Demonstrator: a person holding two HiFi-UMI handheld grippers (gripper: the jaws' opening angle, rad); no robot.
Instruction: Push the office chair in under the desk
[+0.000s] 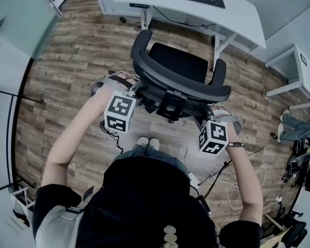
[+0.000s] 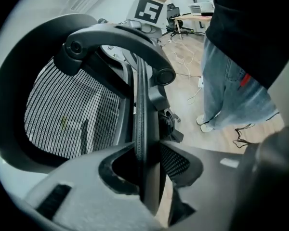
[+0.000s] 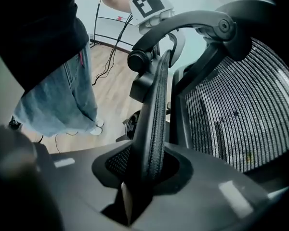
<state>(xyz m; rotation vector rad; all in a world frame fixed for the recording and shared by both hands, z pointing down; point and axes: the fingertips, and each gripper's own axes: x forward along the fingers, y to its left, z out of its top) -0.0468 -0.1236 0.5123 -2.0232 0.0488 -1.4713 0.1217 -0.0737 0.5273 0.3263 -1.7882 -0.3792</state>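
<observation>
Wood-plank floor point(image 1: 72, 61) before a white worktop point(image 1: 243, 14): the office chair point(image 1: 178, 66) stands at the person's 12 o'clock, short of the worktop, its backrest point(image 1: 181, 87) rim pinched by the left claw point(image 2: 144, 172) at 9 o'clock and the right claw point(image 3: 147, 172) at 3 o'clock

shirt point(image 1: 144, 200): black (short sleeves) | jeans point(image 2: 231, 95): blue | shoes point(image 1: 143, 141): white

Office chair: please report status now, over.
Jaws of left gripper and right gripper shut on office chair backrest edges. Chair not yet under desk. No obstacle seen between.
</observation>
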